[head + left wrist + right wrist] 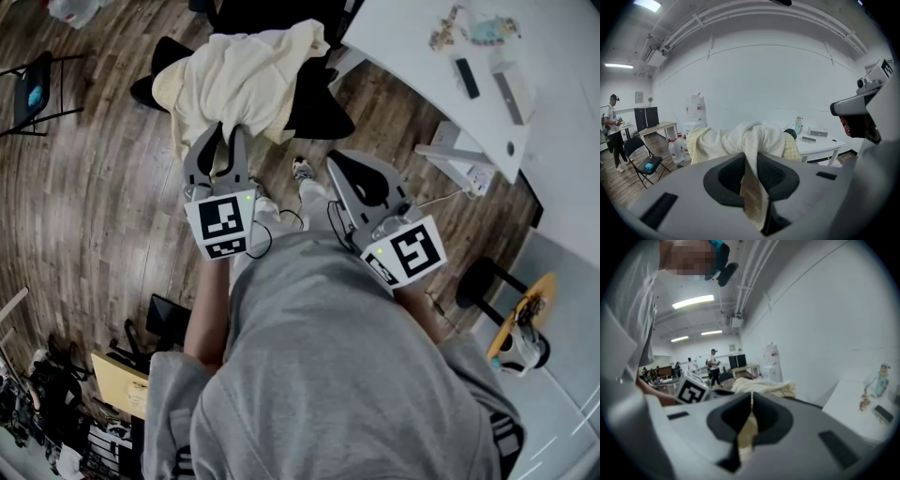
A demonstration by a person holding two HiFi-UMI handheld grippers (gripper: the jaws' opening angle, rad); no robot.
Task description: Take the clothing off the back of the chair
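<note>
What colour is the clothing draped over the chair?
Cream, a pale yellowish-white clothing; clearest in the head view.

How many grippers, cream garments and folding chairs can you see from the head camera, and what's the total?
Grippers: 2, the left gripper and the right gripper
Cream garments: 1, the cream garment
Folding chairs: 1, the folding chair
Total: 4

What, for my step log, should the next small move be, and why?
Probably lift the left gripper up and back: its jaws pinch a fold of the cream clothing, which is draped over the black chair. The right gripper is shut, apart from the fabric.
</note>
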